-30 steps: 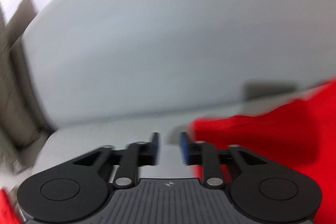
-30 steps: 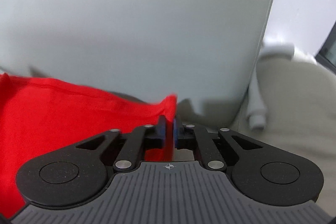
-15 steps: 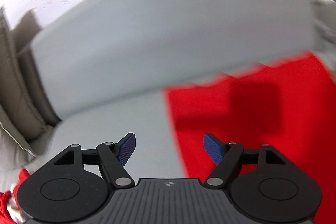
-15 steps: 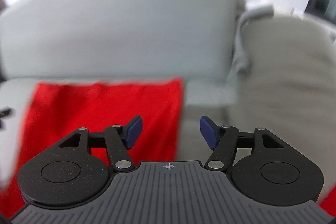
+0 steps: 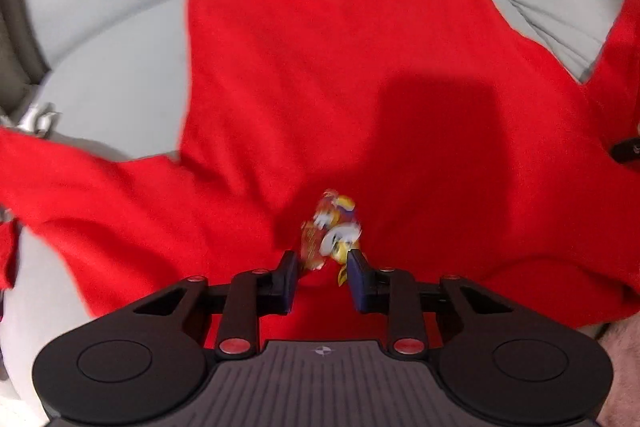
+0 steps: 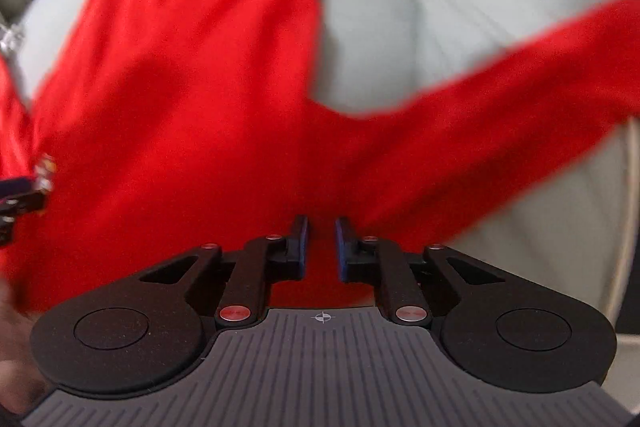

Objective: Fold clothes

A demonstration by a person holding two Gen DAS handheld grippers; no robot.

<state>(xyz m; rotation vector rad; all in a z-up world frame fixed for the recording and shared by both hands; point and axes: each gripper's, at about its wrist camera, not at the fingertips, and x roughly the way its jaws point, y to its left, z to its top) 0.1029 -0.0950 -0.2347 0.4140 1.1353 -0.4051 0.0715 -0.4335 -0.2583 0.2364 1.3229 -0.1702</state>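
One red shirt (image 5: 328, 75) lies spread across the grey sofa seat (image 5: 116, 83), sleeves flung out to both sides, and no fold shows in it yet, so nearly all the work remains. The left gripper (image 5: 322, 277) is closing around the cartoon print (image 5: 332, 227); the right gripper (image 6: 321, 247) is closing over cloth near a sleeve, and neither pair of jaws pinches the cloth yet.

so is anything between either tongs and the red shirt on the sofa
Nothing visible. The left tongs are closing directly over the red long-sleeved shirt, around its small colourful printed patch. The right tongs are closing over bare red fabric near a sleeve. Only the pale grey sofa cushion lies beneath the shirt.
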